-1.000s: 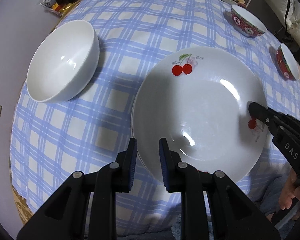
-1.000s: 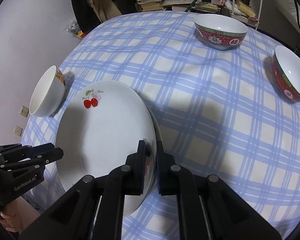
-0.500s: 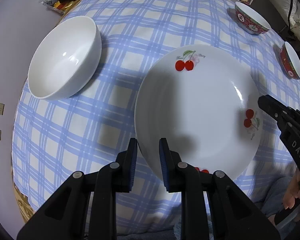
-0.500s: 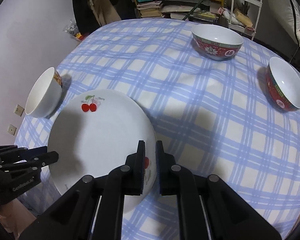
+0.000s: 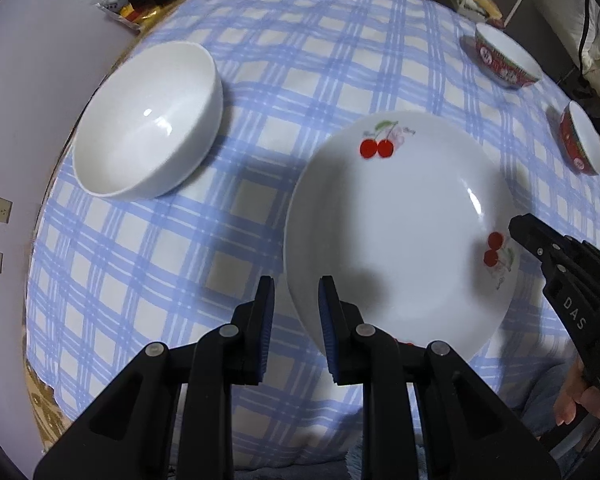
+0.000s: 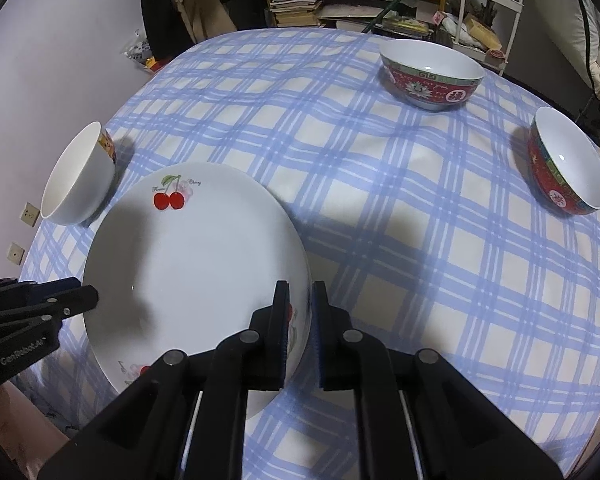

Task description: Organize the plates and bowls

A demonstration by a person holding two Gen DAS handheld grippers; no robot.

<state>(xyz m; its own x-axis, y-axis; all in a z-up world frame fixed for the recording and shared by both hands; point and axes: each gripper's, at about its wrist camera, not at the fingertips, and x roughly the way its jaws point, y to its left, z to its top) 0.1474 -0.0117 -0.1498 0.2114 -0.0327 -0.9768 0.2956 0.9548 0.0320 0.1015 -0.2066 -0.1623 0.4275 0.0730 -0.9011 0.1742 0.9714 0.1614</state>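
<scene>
While gripping the cherry plate (image 6: pixel 196 264) narrowly by its right rim with the right tongs (image 6: pixel 300 328), note jaws just easing apart, rim between them. Sits at the near left of the worktop (image 6: pixel 420 240). Just off its left rim: left tongs (image 5: pixel 296 320), slightly open, empty. Probably a release; for the white bowl (image 5: pixel 144 120), farther left, use the nearer left tongs.
</scene>
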